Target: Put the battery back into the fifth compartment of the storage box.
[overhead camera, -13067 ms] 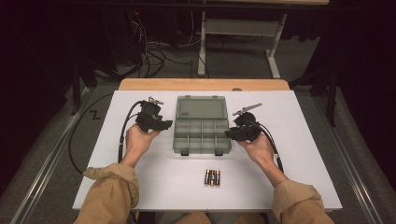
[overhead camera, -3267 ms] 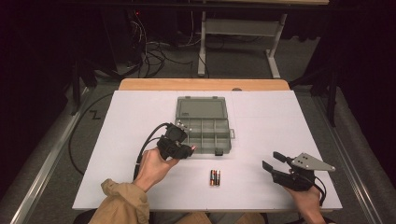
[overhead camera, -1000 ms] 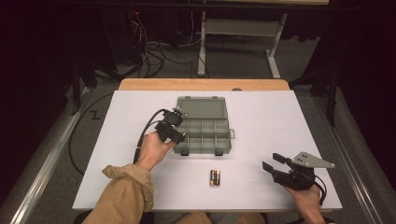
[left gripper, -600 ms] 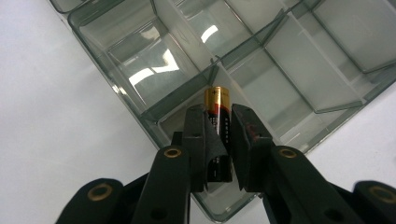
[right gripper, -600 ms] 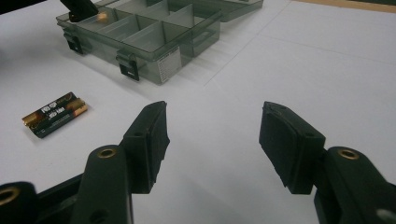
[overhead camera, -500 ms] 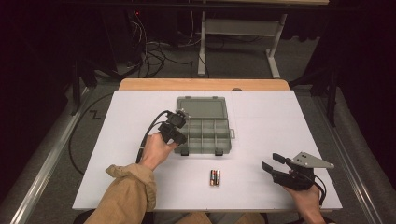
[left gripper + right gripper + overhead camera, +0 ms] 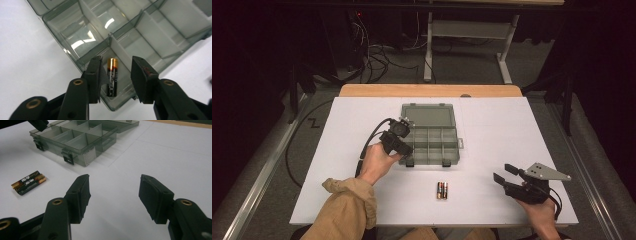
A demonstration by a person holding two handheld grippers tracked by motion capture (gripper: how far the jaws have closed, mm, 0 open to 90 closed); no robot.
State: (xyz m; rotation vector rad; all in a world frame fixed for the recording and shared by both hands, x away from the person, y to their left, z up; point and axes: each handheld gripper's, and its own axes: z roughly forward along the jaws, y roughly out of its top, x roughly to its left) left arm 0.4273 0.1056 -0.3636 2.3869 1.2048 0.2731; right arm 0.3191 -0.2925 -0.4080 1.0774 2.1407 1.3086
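A grey-clear compartment box (image 7: pixel 453 146) lies open in the middle of the white table. My left gripper (image 7: pixel 406 149) hovers over its front-left corner. In the left gripper view its jaws (image 7: pixel 116 62) stand open over a corner compartment (image 7: pixel 82 61). One black-and-copper battery (image 7: pixel 111 77) lies loose there, in the gap between the jaws with room on both sides. Two more batteries (image 7: pixel 442 190) lie side by side on the table in front of the box. My right gripper (image 7: pixel 505 173) rests open at the table's front right, nothing between its fingers (image 7: pixel 113 195); the batteries (image 7: pixel 28 182) and box (image 7: pixel 82 155) lie ahead.
The box's lid (image 7: pixel 428 114) lies flat behind it. The left gripper's cable (image 7: pixel 364 147) loops off the table's left side. A wooden strip (image 7: pixel 432 90) edges the far side of the table. White table surface (image 7: pixel 512 130) stretches right of the box.
The left gripper went from the batteries up to the box's front-left corner and has held nearly still for the last second. The right gripper has not moved since 3.3 s ago.
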